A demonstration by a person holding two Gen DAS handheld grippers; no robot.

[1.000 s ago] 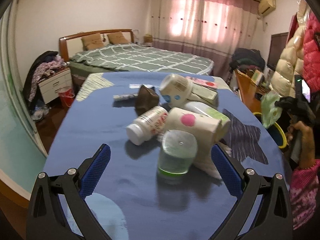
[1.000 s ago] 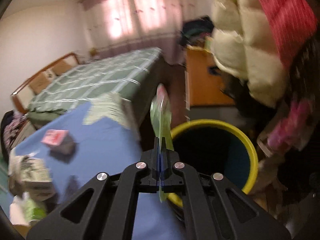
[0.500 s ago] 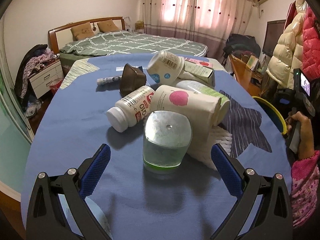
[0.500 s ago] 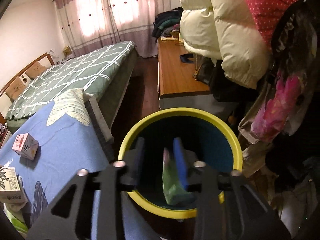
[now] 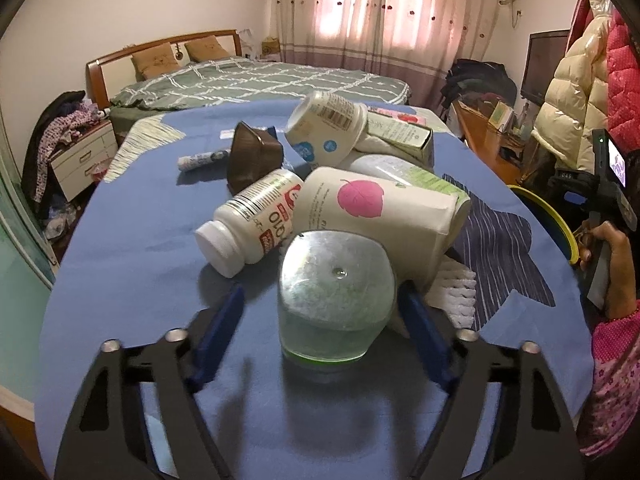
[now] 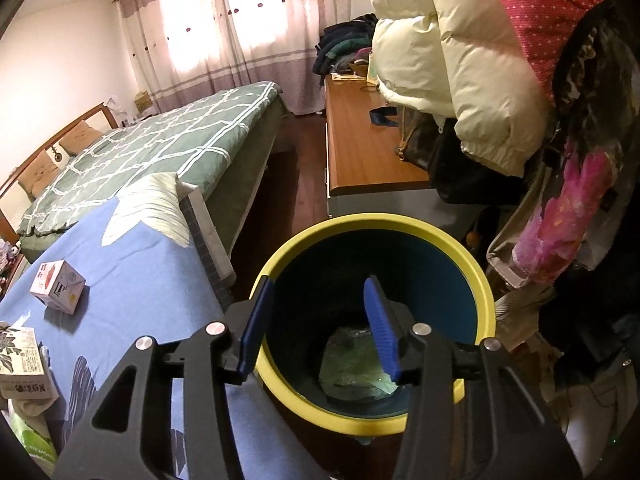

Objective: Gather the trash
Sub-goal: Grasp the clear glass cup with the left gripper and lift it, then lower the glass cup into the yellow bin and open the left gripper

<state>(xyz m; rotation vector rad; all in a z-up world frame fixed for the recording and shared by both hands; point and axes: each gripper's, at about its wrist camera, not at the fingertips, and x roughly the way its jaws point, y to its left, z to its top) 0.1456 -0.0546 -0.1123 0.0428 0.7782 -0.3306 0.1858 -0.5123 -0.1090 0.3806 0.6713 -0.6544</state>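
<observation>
An upturned clear plastic jar (image 5: 336, 300) with a green rim stands on the blue tablecloth (image 5: 132, 264). My left gripper (image 5: 320, 288) straddles it and its jaws are closing; the right pad is at the jar's side, the left pad still stands off. Behind the jar lie a white pill bottle (image 5: 250, 224), a white cup with a pink leaf (image 5: 376, 208) and a barcoded white tub (image 5: 324, 128). My right gripper (image 6: 318, 280) hangs over the yellow-rimmed bin (image 6: 486, 296). Its jaws are opening, with nothing between them. A green wrapper (image 6: 352, 368) lies at the bin's bottom.
A brown crumpled piece (image 5: 252, 152), a small tube (image 5: 202, 159) and a green box (image 5: 404, 136) lie further back. A pink carton (image 6: 58, 286) sits near the table's far edge. A bed (image 6: 168, 148), a wooden desk (image 6: 360, 148) and hanging coats (image 6: 460, 80) surround the bin.
My left gripper came forward and down to the jar and its jaws narrowed around it. My right gripper let go of the green wrapper, which dropped into the bin.
</observation>
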